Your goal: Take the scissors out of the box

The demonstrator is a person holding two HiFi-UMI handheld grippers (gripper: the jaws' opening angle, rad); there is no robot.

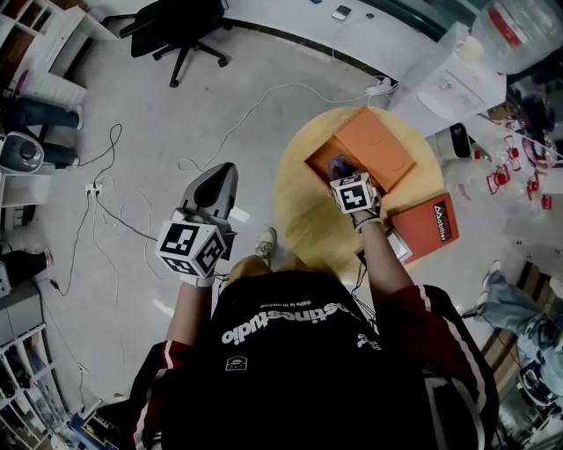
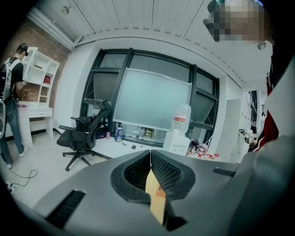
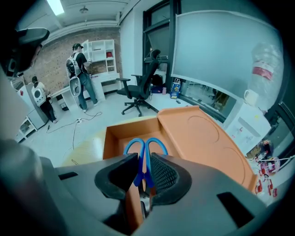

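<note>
Counting first: one pair of scissors [image 3: 142,159], one orange box [image 3: 117,140] with its one lid [image 3: 203,138] folded open to the side, and two tongs. The right tongs [image 3: 144,161] are pressed together on the blue handles of the scissors. The two handle rings stand up between the tips, just above the open box, and the blades go down behind the tongs, where I cannot see them. The left tongs [image 2: 150,154] are fully closed, tip against tip, and hold nothing. They hang over the floor [image 1: 132,114], well apart from the box.

The box stands on one round, light wooden tabletop [image 1: 303,202]. One flat red packet [image 1: 427,227] lies at the edge of the tabletop, near the box.

The floor is pale grey, with several thin cables [image 1: 106,189] lying on it. One black office chair [image 1: 180,26] stands near a large window [image 2: 152,103]. One big water bottle [image 3: 265,69] stands at the right. Far back, two persons [image 3: 78,64] stand by a brick wall [image 3: 50,55], one of them beside a white shelf [image 3: 103,55].
</note>
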